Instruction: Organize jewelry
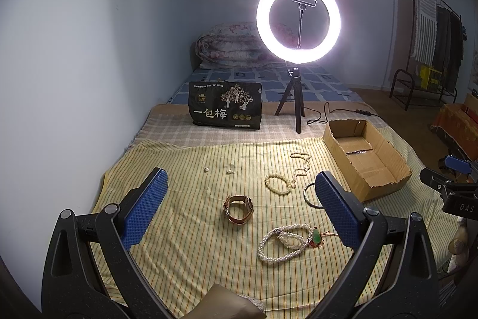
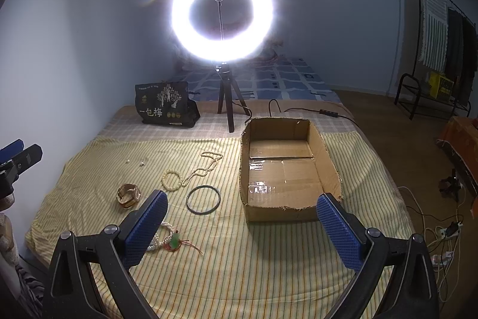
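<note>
Striped bedspread (image 1: 185,229), both grippers, left gripper (image 1: 242,205) and right gripper (image 2: 239,224), released and empty. I judge the pearl necklace (image 1: 282,244) light, limp, slippery: pinch its bunched strands, not the pendant (image 1: 316,235).

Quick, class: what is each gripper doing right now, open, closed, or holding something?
Left gripper: open, holding nothing, above the striped cloth.
Right gripper: open, holding nothing, near the cardboard box.

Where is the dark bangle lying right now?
The dark bangle lies flat on the striped cloth, just left of the cardboard box and right of the beaded bracelet, untouched by either gripper.
</note>
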The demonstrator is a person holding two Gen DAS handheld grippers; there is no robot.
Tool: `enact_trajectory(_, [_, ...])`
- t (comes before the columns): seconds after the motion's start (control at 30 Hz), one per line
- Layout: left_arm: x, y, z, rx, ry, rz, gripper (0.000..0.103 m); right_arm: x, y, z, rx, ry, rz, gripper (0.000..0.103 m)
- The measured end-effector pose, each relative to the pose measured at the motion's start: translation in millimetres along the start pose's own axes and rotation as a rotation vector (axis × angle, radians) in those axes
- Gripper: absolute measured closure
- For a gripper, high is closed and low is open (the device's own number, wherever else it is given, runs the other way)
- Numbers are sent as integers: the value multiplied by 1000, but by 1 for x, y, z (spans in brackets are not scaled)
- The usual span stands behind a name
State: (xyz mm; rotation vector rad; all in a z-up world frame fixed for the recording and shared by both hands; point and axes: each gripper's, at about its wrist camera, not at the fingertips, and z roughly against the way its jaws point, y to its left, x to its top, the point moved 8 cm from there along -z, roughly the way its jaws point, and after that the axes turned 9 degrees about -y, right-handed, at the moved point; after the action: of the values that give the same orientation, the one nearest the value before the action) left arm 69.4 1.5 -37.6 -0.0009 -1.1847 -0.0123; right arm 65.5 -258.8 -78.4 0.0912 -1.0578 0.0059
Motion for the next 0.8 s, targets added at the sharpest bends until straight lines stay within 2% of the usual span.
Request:
enact_trajectory(0.3, [-11, 7, -19, 22, 43, -2, 2, -3, -2, -7, -1, 25, 4, 2])
enact_trajectory(0.63, [-31, 25, -45, 48, 128, -13, 2, -26, 5, -28, 44, 85, 92, 2])
enact_trajectory(0.8, [-44, 25, -57, -19, 204, 29, 2, -38, 22, -34, 101, 129, 133, 2])
